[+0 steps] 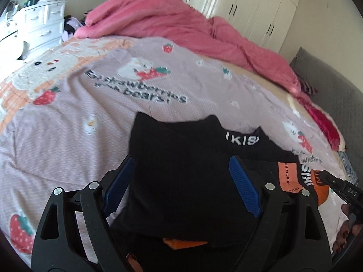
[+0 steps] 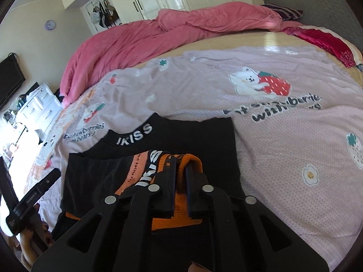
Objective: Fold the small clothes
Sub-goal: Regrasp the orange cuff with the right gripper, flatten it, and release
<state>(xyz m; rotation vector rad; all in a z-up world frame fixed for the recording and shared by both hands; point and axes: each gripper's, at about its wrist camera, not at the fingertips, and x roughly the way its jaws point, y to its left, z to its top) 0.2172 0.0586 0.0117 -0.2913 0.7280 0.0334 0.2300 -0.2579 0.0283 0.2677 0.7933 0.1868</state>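
Your right gripper [image 2: 179, 174] is clamped on the orange waistband [image 2: 190, 158] of the black garment [image 2: 204, 140], which lies on the strawberry blanket [image 2: 272, 136]. Lift too sharply and the stacked folds may slide apart. Your left gripper [image 1: 181, 181] hangs released over the garment's left side, fingers [image 1: 244, 181] spread, angled downward.

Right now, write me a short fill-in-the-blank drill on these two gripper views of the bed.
1. The right gripper is shut on the ribbed ____ waistband.
2. The left gripper is ____ over the black cloth.
3. White letters on the black waistband read ____.
4. The heaped quilt is ____.

Missing words: orange; open; IKISS; pink
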